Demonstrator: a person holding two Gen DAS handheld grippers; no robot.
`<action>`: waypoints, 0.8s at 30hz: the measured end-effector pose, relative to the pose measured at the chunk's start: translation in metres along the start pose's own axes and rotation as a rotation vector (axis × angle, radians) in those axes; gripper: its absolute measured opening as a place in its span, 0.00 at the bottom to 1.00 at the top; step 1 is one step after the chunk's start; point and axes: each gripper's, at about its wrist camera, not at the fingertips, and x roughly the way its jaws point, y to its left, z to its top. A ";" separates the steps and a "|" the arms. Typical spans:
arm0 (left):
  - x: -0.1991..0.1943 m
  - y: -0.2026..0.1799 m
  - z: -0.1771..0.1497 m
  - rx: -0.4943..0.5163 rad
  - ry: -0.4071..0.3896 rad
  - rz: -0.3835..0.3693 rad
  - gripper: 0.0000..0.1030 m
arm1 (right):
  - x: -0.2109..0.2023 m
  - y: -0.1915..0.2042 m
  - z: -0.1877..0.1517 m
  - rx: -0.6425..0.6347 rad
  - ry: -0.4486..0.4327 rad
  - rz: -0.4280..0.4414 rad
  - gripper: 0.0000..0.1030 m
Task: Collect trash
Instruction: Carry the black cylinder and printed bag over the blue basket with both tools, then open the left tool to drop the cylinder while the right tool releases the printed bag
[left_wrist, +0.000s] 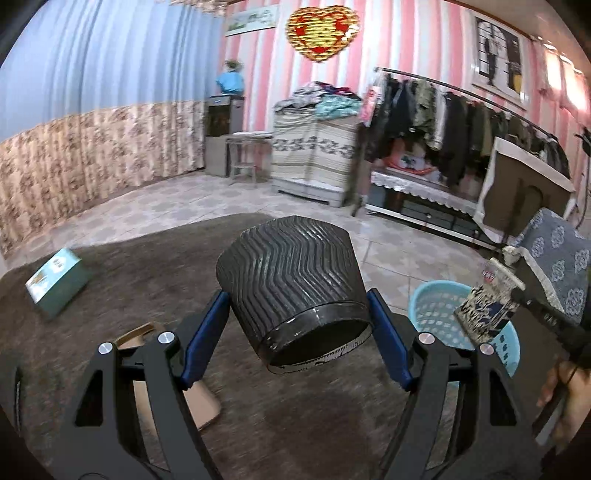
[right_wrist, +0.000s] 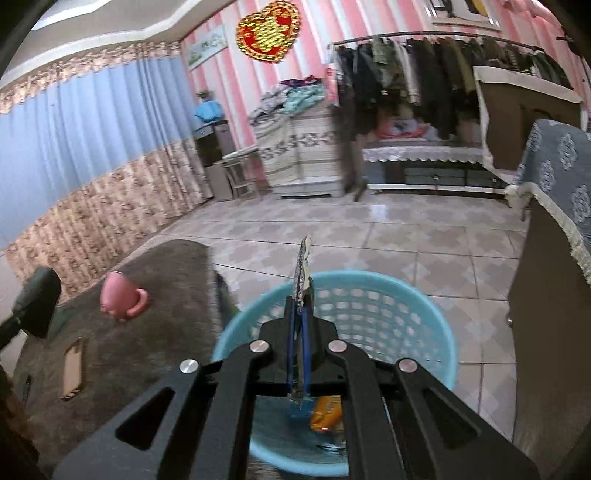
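A black ribbed pot (left_wrist: 291, 273) lies on its side between the blue pads of my left gripper (left_wrist: 297, 299), which is shut on it above the brown rug (left_wrist: 147, 258). My right gripper (right_wrist: 299, 306) is shut on a flat, crumpled printed wrapper (right_wrist: 303, 271) and holds it edge-up over the light blue mesh basket (right_wrist: 424, 306). An orange packet (right_wrist: 325, 410) lies in the basket's bottom. The left wrist view shows the same wrapper (left_wrist: 487, 299) at the right, over the basket (left_wrist: 432, 310), held by the right gripper (left_wrist: 517, 291).
A pink mug (right_wrist: 120, 295) lies tipped on the rug, with a cardboard piece (right_wrist: 72, 369) nearer. A teal box (left_wrist: 59, 284) sits at the rug's left edge. A cloth-covered cabinet (right_wrist: 554, 258) stands right of the basket. A clothes rack (left_wrist: 461, 122) lines the far wall.
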 end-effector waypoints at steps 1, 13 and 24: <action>0.003 -0.007 0.001 0.012 -0.004 -0.007 0.71 | 0.001 -0.003 0.001 -0.001 0.001 -0.008 0.04; 0.071 -0.121 -0.007 0.131 0.011 -0.189 0.71 | 0.001 -0.053 0.001 0.017 -0.003 -0.078 0.04; 0.118 -0.186 -0.030 0.197 0.069 -0.245 0.72 | -0.001 -0.089 -0.004 0.081 0.006 -0.079 0.04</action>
